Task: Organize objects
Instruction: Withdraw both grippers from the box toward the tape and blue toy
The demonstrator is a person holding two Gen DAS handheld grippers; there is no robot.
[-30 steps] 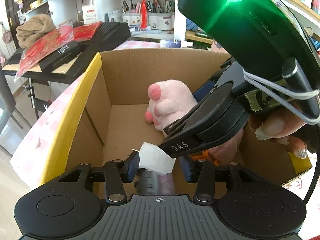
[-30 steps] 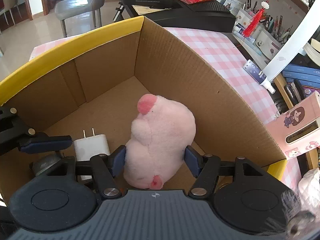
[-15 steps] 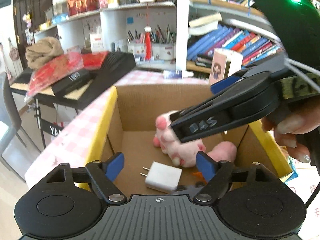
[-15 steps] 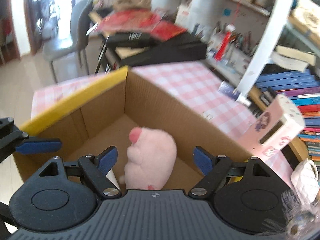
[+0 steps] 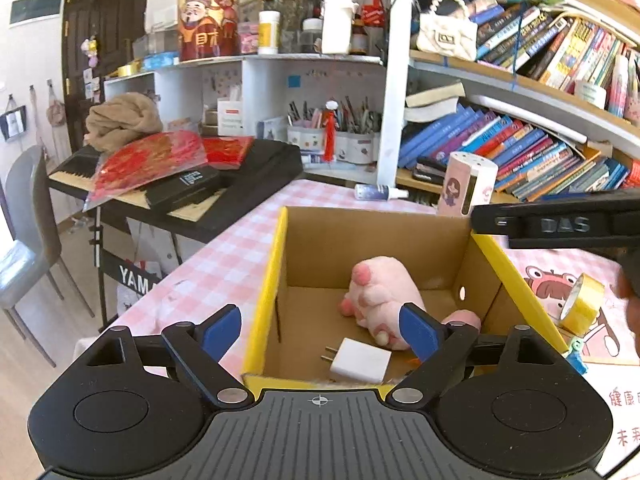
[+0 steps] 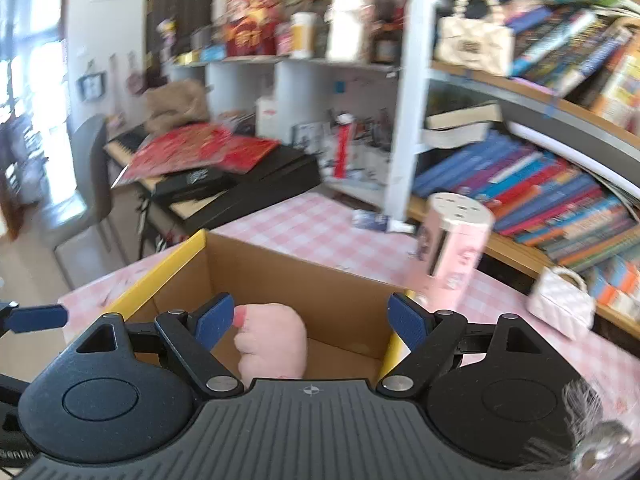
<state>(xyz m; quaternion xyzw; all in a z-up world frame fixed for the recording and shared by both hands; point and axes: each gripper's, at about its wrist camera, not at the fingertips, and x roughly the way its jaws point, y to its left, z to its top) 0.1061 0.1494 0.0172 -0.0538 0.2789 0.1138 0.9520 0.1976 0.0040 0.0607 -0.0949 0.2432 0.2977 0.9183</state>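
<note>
Left claw sits low in the frame of its own camera, its jaws still spreading with nothing pressed between the blue pads. Seen through that gap, well below the pads, a white charger lies flat on the floor of the cardboard box, prongs pointing toward the left wall. Just to its right and further back, a pink plush toy lies on its side, near the far right corner of the box floor. Yellow tape runs along the box's left and right top edges; the near rim crosses the bottom centre of the frame, right under the claw. Bare floor shows in the box's left half, between the charger and the left wall.

Right claw is spread wide and grips nothing; its picture is blurred. Between its pads the plush toy shows down inside the box, and the yellow right rim meets the right pad in the frame. One finger of the left claw pokes in at the middle left edge.

Beyond the box, the pink checked surface is open along the left side. At the right of the left camera's frame, a roll of yellow tape stands on edge near the box's right wall. A pink carton stands just behind the far rim, with a small spray bottle lying to its left. A keyboard borders the surface at the upper left.
</note>
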